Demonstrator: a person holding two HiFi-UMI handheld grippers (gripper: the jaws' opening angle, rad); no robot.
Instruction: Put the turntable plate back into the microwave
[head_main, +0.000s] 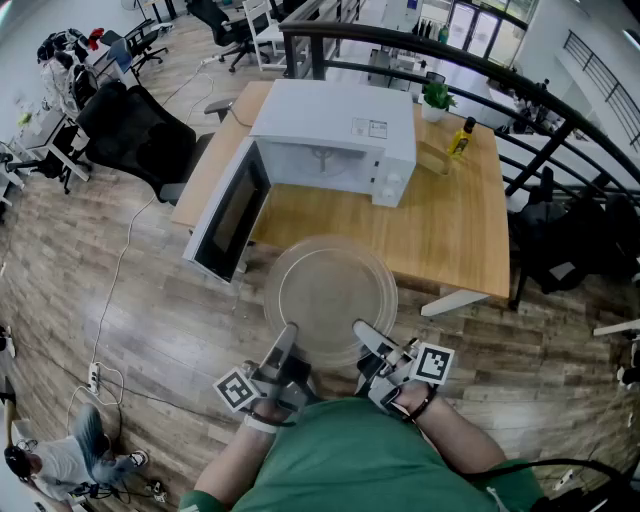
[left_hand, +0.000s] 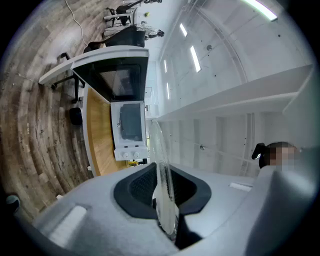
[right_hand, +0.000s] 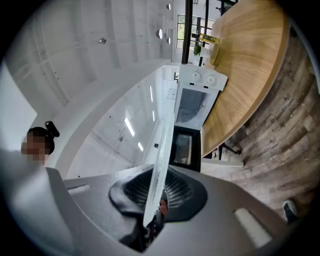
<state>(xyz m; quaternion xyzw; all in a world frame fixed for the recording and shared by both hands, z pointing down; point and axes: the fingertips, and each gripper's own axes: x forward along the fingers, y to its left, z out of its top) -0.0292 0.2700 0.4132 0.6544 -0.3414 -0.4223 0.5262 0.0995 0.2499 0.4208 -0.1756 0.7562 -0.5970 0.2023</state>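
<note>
Two grips on one piece of glass: left gripper (head_main: 287, 338) and right gripper (head_main: 364, 336) are each clamped on the near rim of the turntable plate (head_main: 330, 295), jaws pinched onto the thin edge in both gripper views, nothing else between them; plate is in the air, roughly level, out in front of the person, its far side over the near edge of the table (head_main: 450, 235), not yet at the microwave (head_main: 340, 130); door (head_main: 232, 215) is swung wide to the left, cavity open and facing us; bottle (head_main: 460, 138) and plant (head_main: 435, 97) sit beyond on the right, well clear. Risks as I read them: both holds are on the same side, so the plate hangs out unsupported; smooth glass on a narrow bite could slip or droop and drop to the wood floor; uneven hands would twist it; going in, the rim could clip the door edge or the cavity frame; can't make out the hub inside well enough, so mis-seating is possible.
</note>
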